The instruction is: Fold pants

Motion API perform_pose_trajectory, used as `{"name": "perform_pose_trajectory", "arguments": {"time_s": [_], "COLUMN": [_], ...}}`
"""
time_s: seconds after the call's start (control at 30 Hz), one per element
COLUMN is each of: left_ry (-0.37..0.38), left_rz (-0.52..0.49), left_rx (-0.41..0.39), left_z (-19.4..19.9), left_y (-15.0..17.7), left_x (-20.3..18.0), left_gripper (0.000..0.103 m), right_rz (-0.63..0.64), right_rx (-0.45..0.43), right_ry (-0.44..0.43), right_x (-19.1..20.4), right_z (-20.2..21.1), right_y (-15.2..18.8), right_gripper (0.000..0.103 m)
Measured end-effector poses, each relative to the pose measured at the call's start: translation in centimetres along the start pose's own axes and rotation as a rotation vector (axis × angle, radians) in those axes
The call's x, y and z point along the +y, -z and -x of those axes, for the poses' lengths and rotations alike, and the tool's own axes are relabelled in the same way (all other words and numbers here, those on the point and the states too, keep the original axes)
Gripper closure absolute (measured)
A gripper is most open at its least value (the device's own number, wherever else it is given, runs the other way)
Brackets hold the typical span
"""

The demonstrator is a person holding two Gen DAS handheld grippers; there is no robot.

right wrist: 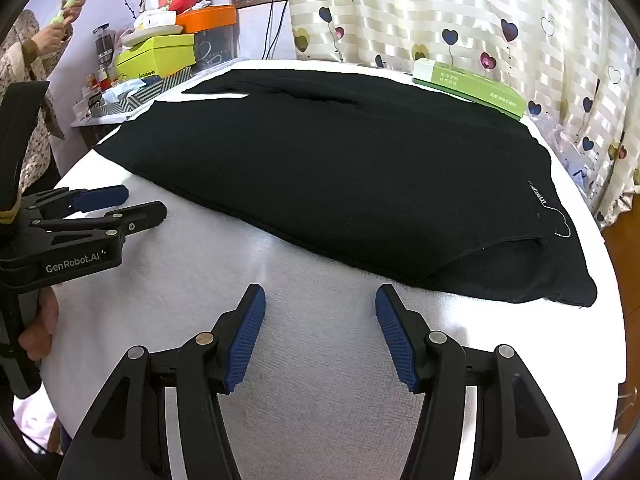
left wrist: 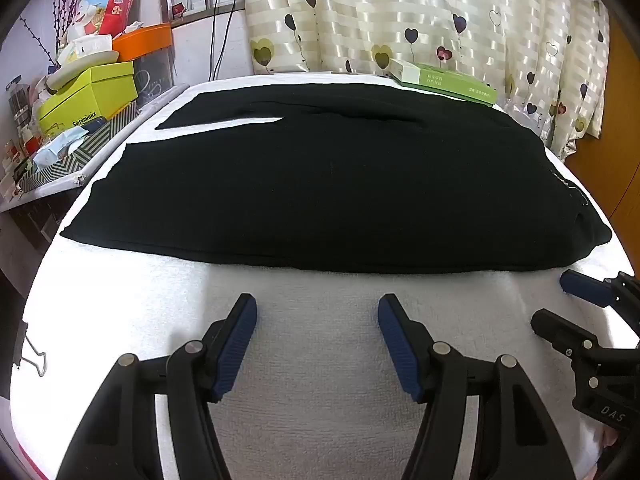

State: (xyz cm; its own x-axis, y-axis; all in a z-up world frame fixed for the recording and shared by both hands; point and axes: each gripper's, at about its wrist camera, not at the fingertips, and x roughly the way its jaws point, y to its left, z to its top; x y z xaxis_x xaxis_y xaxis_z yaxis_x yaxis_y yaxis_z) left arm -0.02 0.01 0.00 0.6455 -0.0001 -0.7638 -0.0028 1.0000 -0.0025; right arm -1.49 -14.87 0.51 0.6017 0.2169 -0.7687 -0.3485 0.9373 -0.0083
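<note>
Black pants (left wrist: 320, 184) (right wrist: 340, 176) lie flat across a table covered by a white towel (left wrist: 312, 364) (right wrist: 320, 380). The waist is at the right, with a small white embroidered mark, and the two legs run left with a narrow gap between them. In the left wrist view my left gripper (left wrist: 318, 304) stands open over bare towel, just short of the pants' near edge. In the right wrist view my right gripper (right wrist: 320, 294) is open too, close to the near edge by the waist. Each gripper also shows in the other view, left gripper (right wrist: 142, 202) and right gripper (left wrist: 554, 300). Neither touches the cloth.
A green and white box (left wrist: 444, 80) (right wrist: 468, 84) sits at the table's back right, before a heart-print curtain. A cluttered shelf with a lime box (left wrist: 88, 96) borders the left. A binder clip (left wrist: 34, 360) grips the towel's left edge. A person (right wrist: 36, 52) stands far left.
</note>
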Motion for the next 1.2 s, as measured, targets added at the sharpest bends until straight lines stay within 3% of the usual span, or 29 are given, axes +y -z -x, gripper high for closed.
{"name": "perform_pose_trajectory", "arguments": {"time_s": [1.2], "left_ry": [-0.001], "left_rz": [-0.001], "left_rx": [-0.002], "left_z": [-0.14], "left_y": [-0.25], "left_x": [-0.21], "left_gripper": [0.037], "right_rz": [-0.002], "right_rx": [0.001], "right_ry": [-0.002], "right_x": [-0.04], "right_z": [0.01], "right_y": [-0.03], "right_gripper": [0.045]}}
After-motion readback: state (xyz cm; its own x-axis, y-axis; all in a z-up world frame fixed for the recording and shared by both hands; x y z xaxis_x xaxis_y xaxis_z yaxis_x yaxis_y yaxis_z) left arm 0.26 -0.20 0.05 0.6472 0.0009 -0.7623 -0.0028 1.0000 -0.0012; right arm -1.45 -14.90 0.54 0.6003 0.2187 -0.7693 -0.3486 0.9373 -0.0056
